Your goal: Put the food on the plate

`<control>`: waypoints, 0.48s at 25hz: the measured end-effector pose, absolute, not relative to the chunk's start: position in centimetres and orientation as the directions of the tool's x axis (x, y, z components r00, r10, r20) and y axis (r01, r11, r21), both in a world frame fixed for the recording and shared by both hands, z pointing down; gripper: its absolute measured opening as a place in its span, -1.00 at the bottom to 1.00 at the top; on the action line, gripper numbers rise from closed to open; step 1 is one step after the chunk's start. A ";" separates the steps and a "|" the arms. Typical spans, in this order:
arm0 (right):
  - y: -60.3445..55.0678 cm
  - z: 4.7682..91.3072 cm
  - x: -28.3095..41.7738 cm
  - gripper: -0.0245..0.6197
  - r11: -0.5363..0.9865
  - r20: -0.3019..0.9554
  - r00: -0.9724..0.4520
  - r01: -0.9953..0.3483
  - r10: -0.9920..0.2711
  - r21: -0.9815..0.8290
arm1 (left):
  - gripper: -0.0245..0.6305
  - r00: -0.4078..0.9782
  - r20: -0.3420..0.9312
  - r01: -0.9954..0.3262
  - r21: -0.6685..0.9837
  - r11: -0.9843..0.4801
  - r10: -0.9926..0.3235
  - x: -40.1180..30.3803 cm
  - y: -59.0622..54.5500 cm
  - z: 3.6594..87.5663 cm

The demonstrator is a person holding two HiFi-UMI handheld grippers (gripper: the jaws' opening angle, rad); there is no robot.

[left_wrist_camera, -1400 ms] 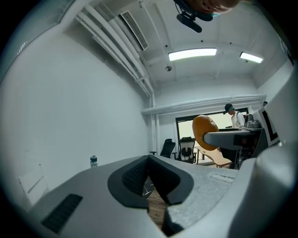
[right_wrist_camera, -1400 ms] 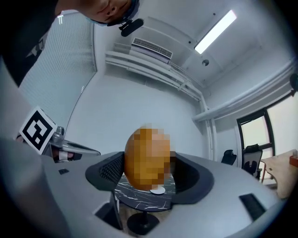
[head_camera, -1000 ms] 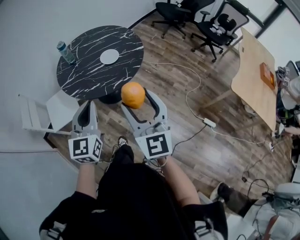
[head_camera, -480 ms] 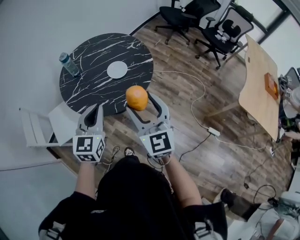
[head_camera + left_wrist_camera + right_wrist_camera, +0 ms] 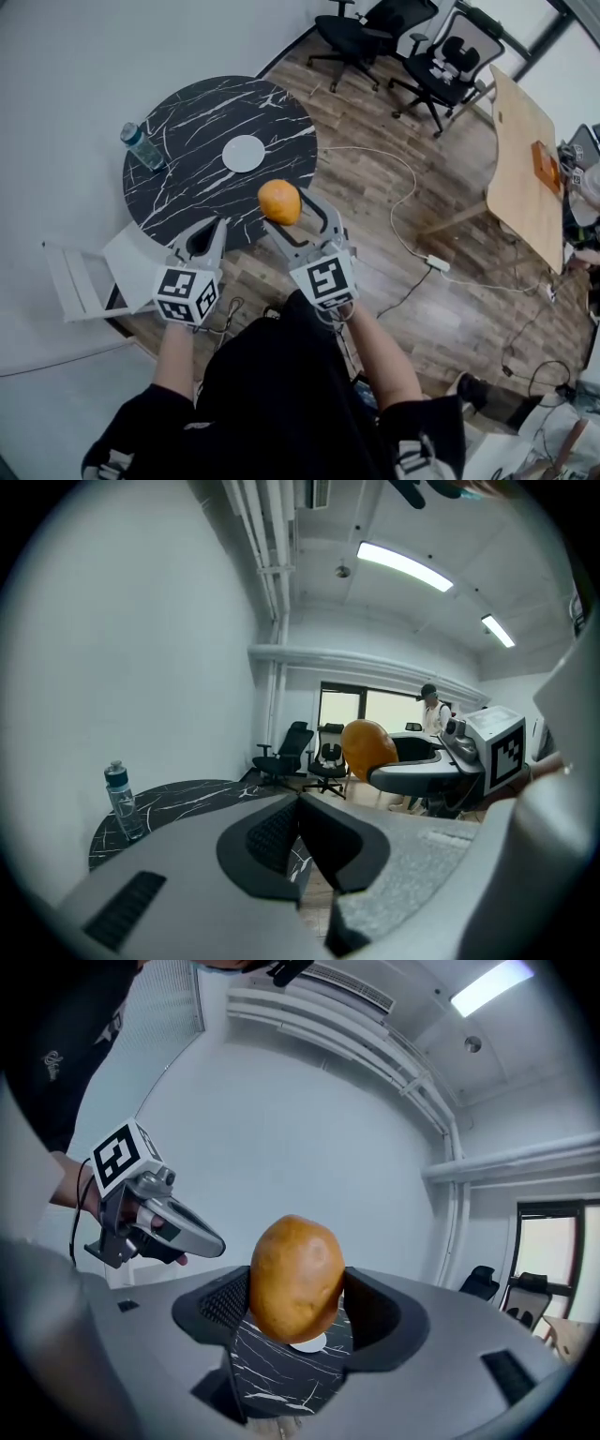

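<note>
The right gripper (image 5: 291, 212) holds a round orange food (image 5: 278, 201) by the near edge of the round black table (image 5: 187, 122). The left gripper (image 5: 216, 228) is beside it, jaws together and empty. A small white plate (image 5: 243, 153) sits on the table. A water bottle (image 5: 142, 147) stands near its left edge.

The right gripper (image 5: 287, 210) and left gripper (image 5: 218, 227) have moved closer to the round table (image 5: 183, 131) — the potato (image 5: 279, 201) now hangs at its near rim.
</note>
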State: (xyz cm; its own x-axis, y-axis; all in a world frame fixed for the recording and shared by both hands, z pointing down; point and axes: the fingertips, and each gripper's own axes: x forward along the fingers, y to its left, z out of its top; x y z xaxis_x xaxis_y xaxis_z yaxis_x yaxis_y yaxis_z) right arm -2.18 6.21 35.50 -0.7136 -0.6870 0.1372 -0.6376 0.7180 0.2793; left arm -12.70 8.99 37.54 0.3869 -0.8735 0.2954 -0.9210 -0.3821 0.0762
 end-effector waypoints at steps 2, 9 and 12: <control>5.3 36.0 -2.4 0.01 0.722 0.146 -0.715 -0.634 -0.684 0.277 | -0.93 0.403 0.300 -0.914 0.087 -0.396 -0.865 -12.7 8.1 38.0; 1.1 38.4 -3.9 0.01 0.769 0.169 -0.766 -0.551 -0.620 0.325 | -0.93 0.554 0.273 -0.829 0.273 -0.489 -0.786 -11.7 3.8 38.1; -1.9 39.5 -4.8 0.01 0.778 0.188 -0.773 -0.526 -0.606 0.343 | -0.93 0.536 0.277 -0.840 0.268 -0.471 -0.798 -12.5 0.9 38.1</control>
